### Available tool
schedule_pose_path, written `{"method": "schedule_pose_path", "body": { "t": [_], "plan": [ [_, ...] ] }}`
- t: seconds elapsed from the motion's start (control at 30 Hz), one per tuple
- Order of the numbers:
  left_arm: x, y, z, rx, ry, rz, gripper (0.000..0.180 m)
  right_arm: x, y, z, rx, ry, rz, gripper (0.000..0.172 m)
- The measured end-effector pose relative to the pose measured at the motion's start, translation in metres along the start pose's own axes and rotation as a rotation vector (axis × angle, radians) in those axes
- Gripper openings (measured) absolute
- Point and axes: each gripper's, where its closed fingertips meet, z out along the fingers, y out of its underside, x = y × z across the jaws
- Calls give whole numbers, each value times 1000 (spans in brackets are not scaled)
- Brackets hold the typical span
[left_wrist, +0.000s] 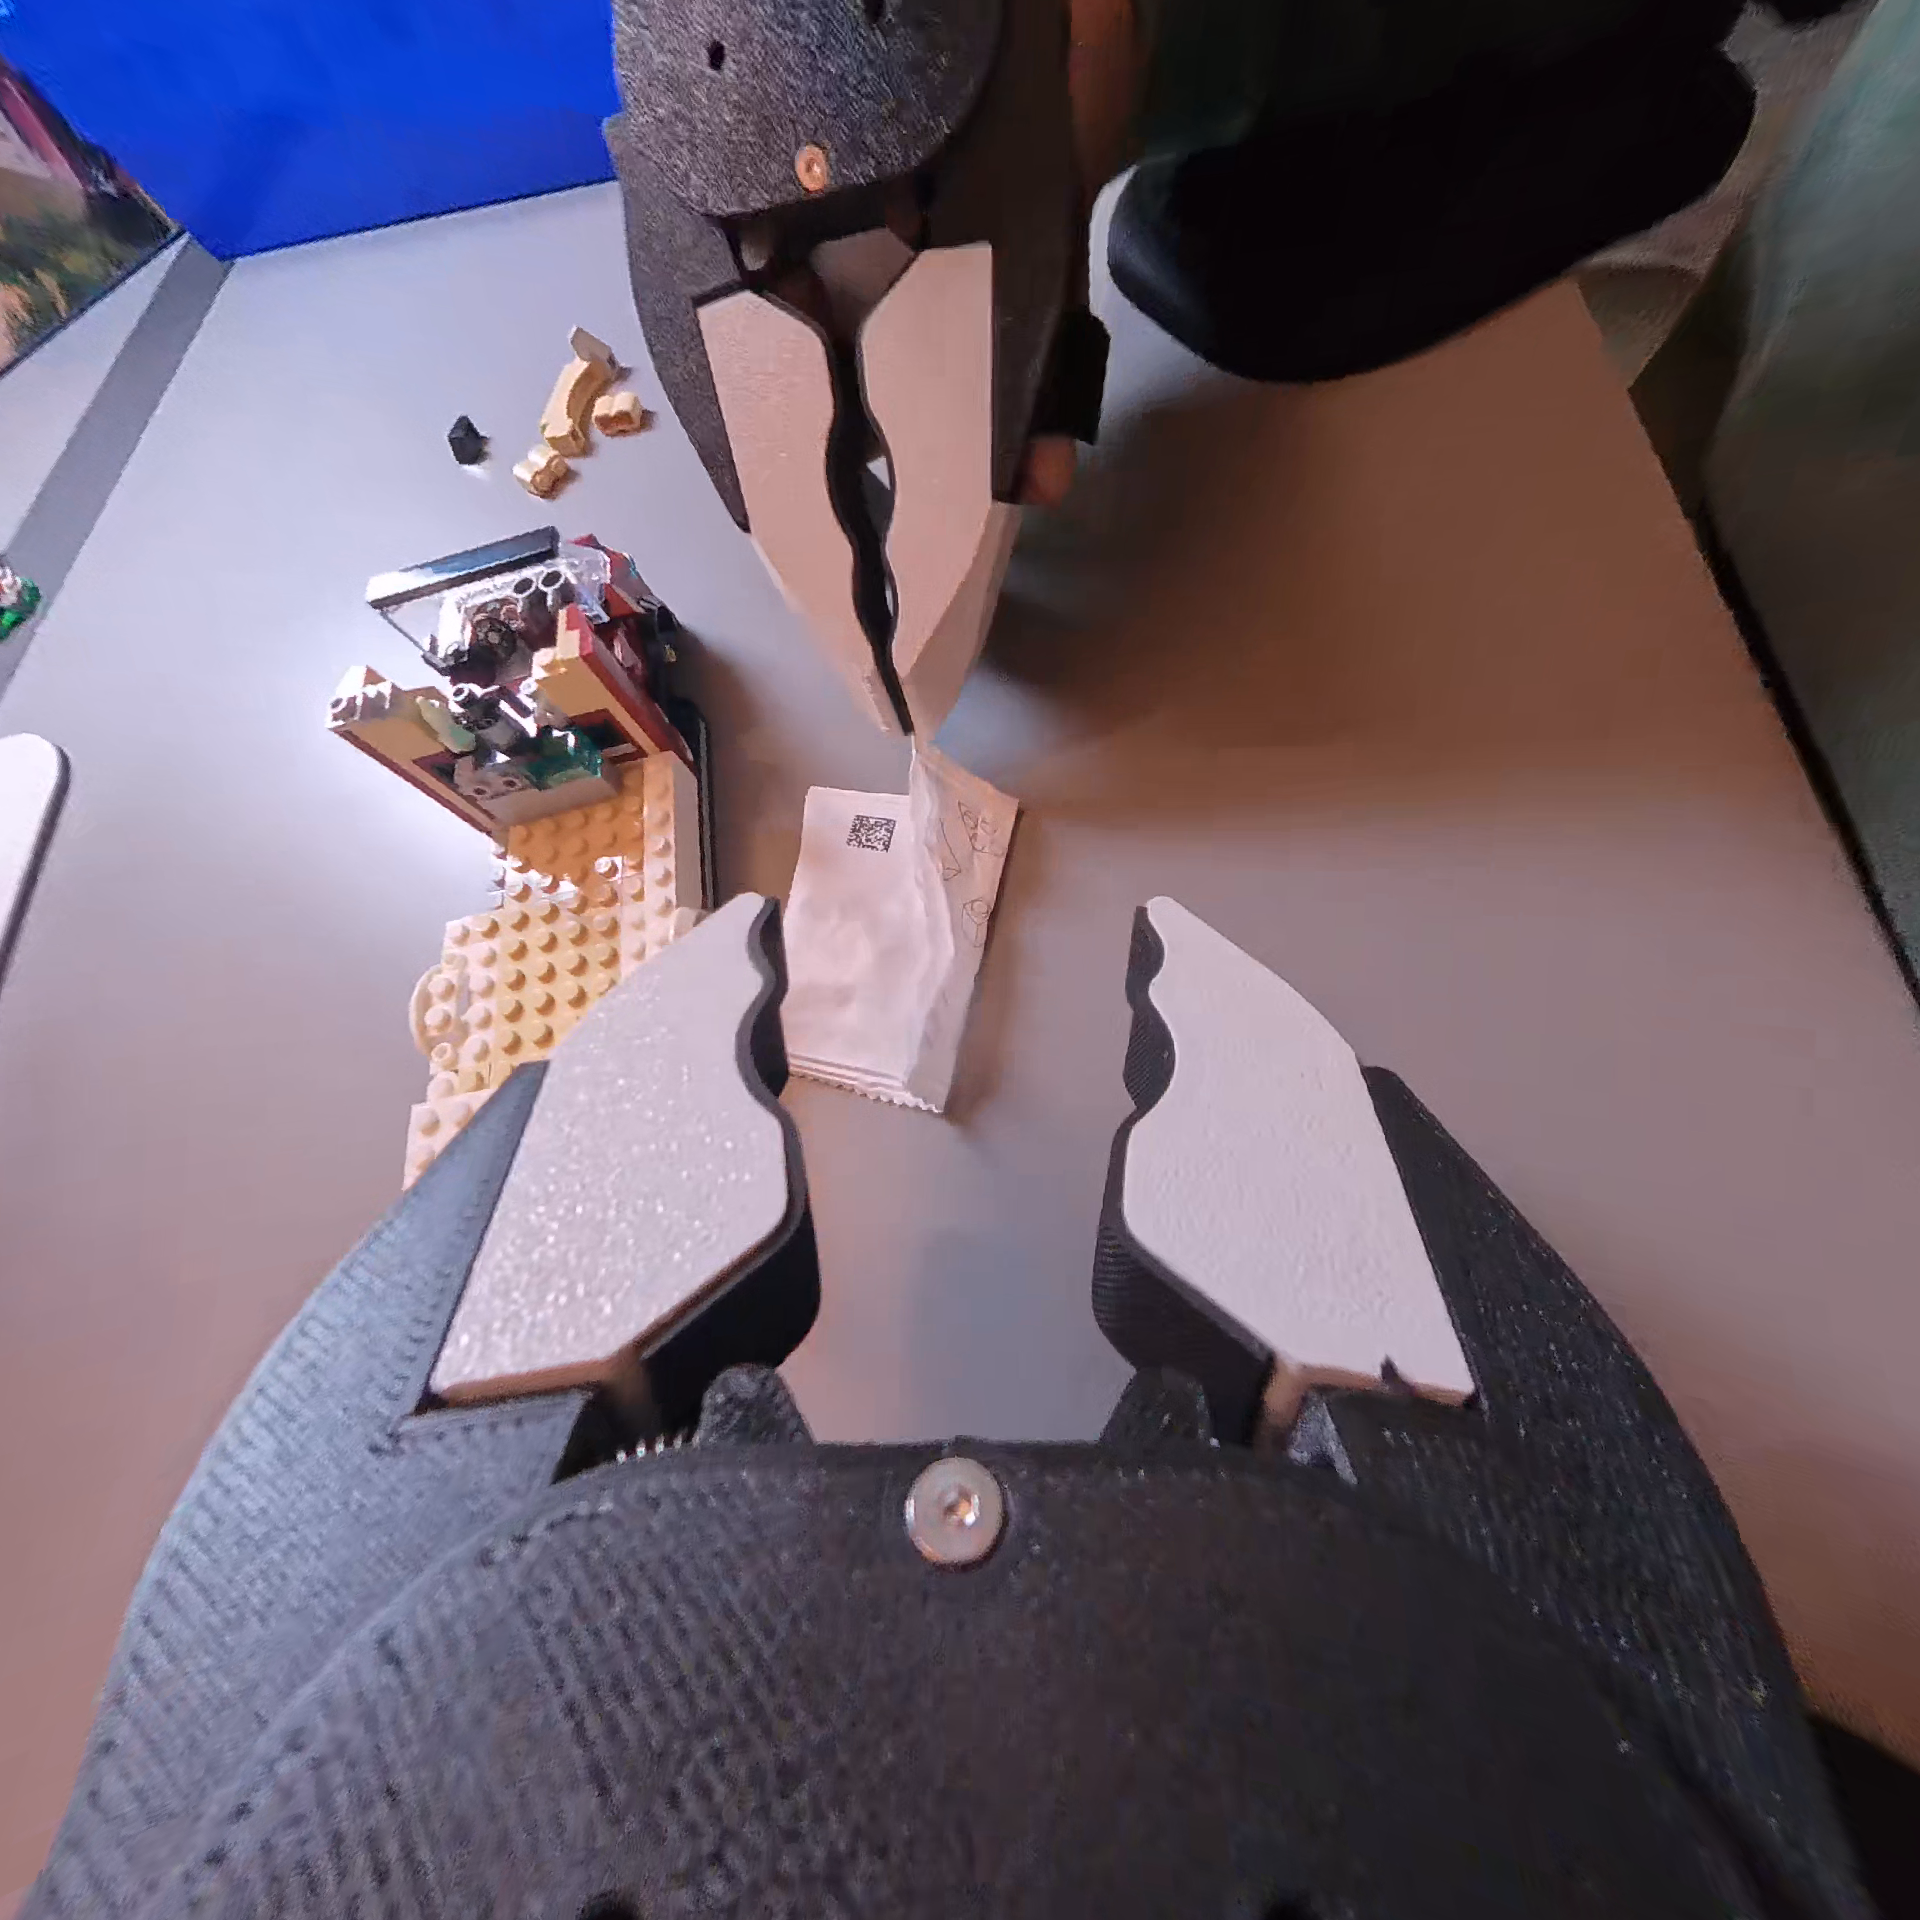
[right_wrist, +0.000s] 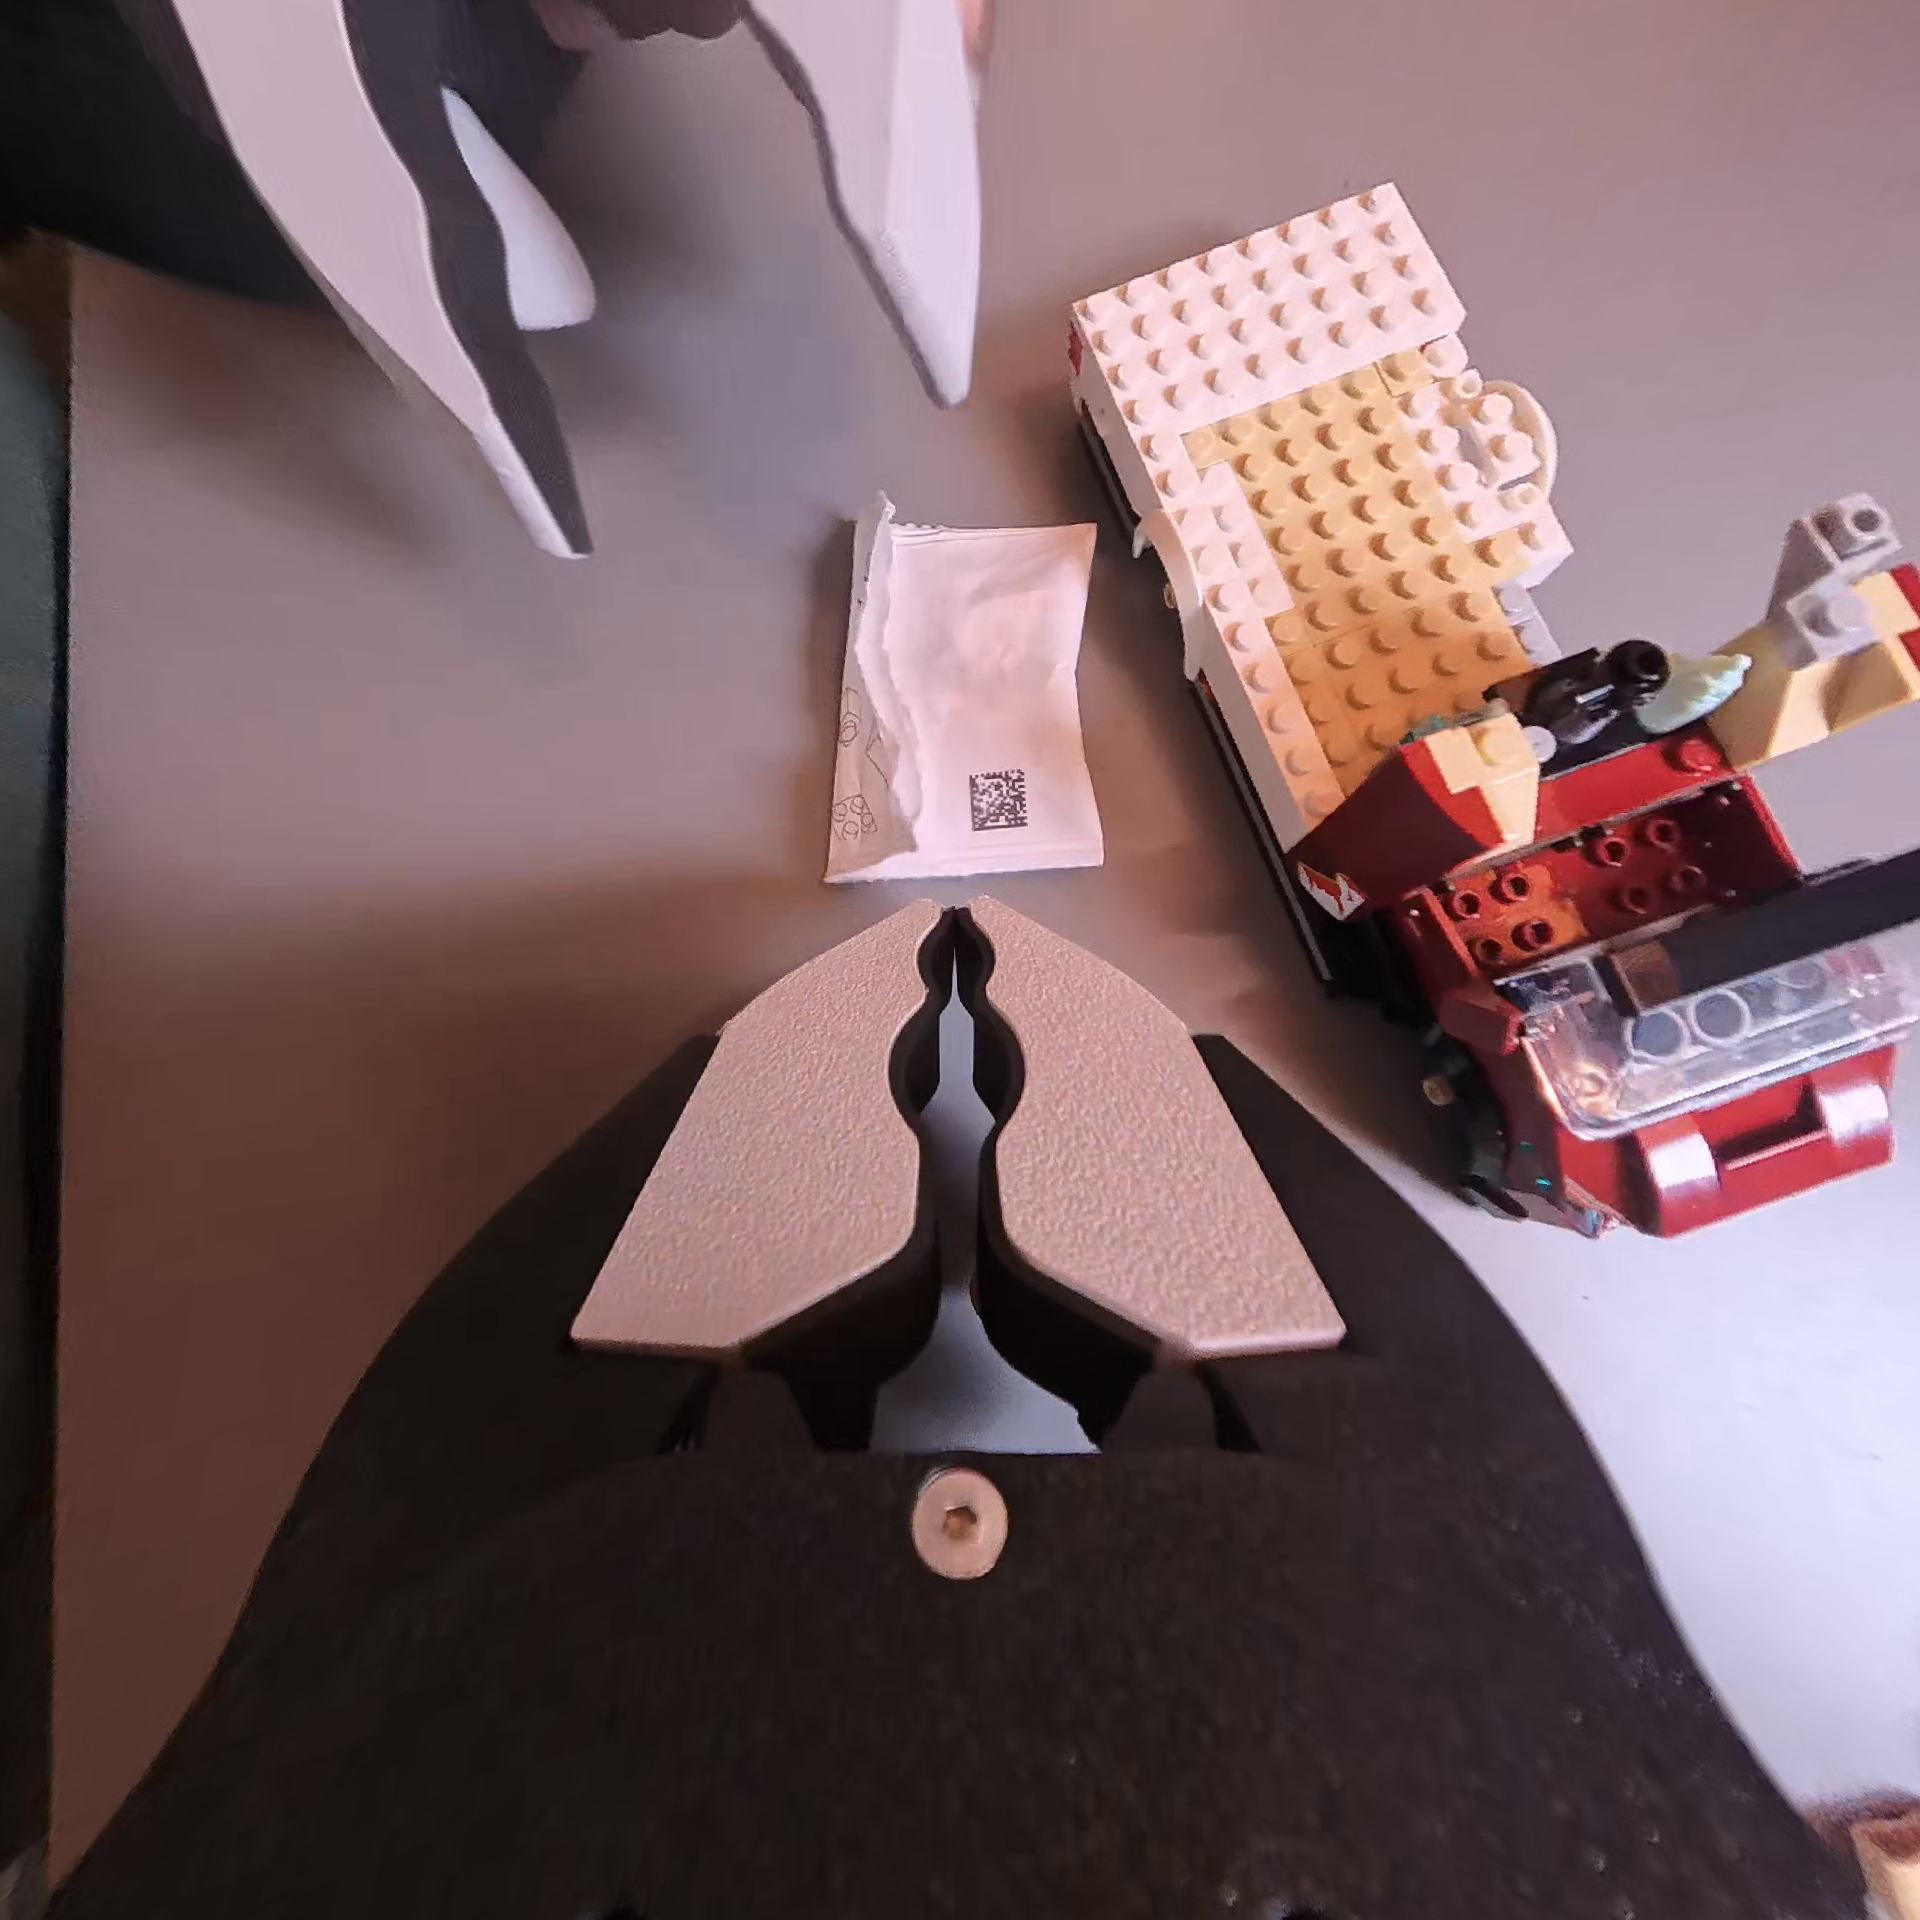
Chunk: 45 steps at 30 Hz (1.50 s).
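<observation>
A torn white paper bag (left_wrist: 883, 935) with a printed square code lies flat on the grey table (left_wrist: 1351, 831); it also shows in the right wrist view (right_wrist: 987, 686). My left gripper (left_wrist: 956, 925) is open above the bag's near end, its left finger (left_wrist: 675, 1091) beside the bag, with neither pad pressing on it. It shows from the far side in the right wrist view (right_wrist: 748, 457). My right gripper (right_wrist: 956, 916) is shut, with nothing visible between its pads, its tips just short of the bag's edge. In the left wrist view it (left_wrist: 899, 717) points down at the bag's torn flap.
A tan, white and dark red brick model (left_wrist: 540, 810) stands beside the bag, also in the right wrist view (right_wrist: 1455, 727). Loose tan pieces (left_wrist: 582, 416) and a black piece (left_wrist: 468, 438) lie farther off. The table's edge (left_wrist: 1766, 727) runs on the right. A person's dark sleeve (left_wrist: 1403, 208) is above. The left gripper's tips are roughly 8 cm from the right gripper's.
</observation>
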Motion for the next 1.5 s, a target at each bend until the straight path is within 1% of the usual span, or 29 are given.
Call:
{"method": "schedule_pose_path", "body": {
  "t": [0.07, 0.13, 0.17, 0.2, 0.23, 0.27, 0.3, 0.37, 0.53, 0.57, 0.63, 0.73, 0.83, 0.87, 0.93, 1.03, 1.1, 1.17, 1.2, 1.23, 1.27, 1.3, 1.4, 1.5],
  "plan": [
    [-4, 8, 2, -44, -30, 45, 55, 1, -2, -3, 21, 12, 0, 2],
    [-5, 15, 4, -62, -29, 32, 52, -3, -6, -6, 45, -10, 9, 24],
    [-7, 17, 4, -67, -34, 26, 52, -7, -8, -5, 46, -36, 29, 31],
    [-9, 18, 4, -74, -39, 26, 52, -9, -10, -2, 47, -54, 51, 32],
    [-10, 19, 5, -78, -42, 29, 53, -10, -12, 3, 47, -61, 70, 27],
    [-10, 19, 5, -81, -47, 38, 53, -10, -12, 8, 35, -61, 89, 11],
    [-9, 18, 4, -81, -51, 56, 53, -10, -11, 12, 17, -62, 107, 1],
    [-10, 14, 2, -72, -77, 109, 50, -14, -13, 12, 15, -123, 160, 1],
    [-7, -17, -9, 25, -175, 301, 41, -16, -40, -16, 238, -384, 495, 0],
    [-10, -21, -11, 30, -216, 339, 41, -16, -42, -21, 270, -438, 547, 0],
    [-15, -21, -11, -2, -278, 410, 40, -20, -43, -25, 291, -531, 614, 1],
    [-13, -9, -6, -52, -270, 482, 24, -27, -48, -31, 328, -653, 677, 1],
    [-14, -5, -3, -83, -286, 520, 4, -26, -46, -31, 320, -660, 684, 1],
    [-13, -4, -2, -95, -277, 503, 3, -23, -42, -28, 307, -623, 662, 2],
    [-11, -2, -1, -99, -231, 406, 2, -15, -40, -26, 324, -488, 532, 16],
    [-13, -2, -4, -68, -162, 194, 2, -11, -53, -43, 412, -213, 144, 40],
    [-10, -5, -5, -29, -89, 51, 2, -24, -61, -49, 421, -111, -66, 45],
    [-4, -9, -4, 10, -19, -50, 2, -30, -59, -38, 368, -30, -179, 43],
    [-1, -11, -3, 20, 16, -88, 2, -32, -56, -30, 337, 2, -226, 28],
    [1, -12, -3, 24, 34, -123, 1, -32, -54, -25, 319, 33, -264, 2],
    [0, -11, -2, 25, 43, -156, 2, -30, -54, -23, 316, 55, -286, 2],
    [1, -13, -3, 49, 61, -193, 2, -30, -55, -23, 320, 40, -270, 1],
    [-2, -28, -12, 178, 116, -305, 2, -29, -62, -34, 373, -109, -85, 1],
    [-11, -37, -22, 269, 90, -325, 5, -25, -69, -46, 454, -231, 103, 1]
  ]
}}
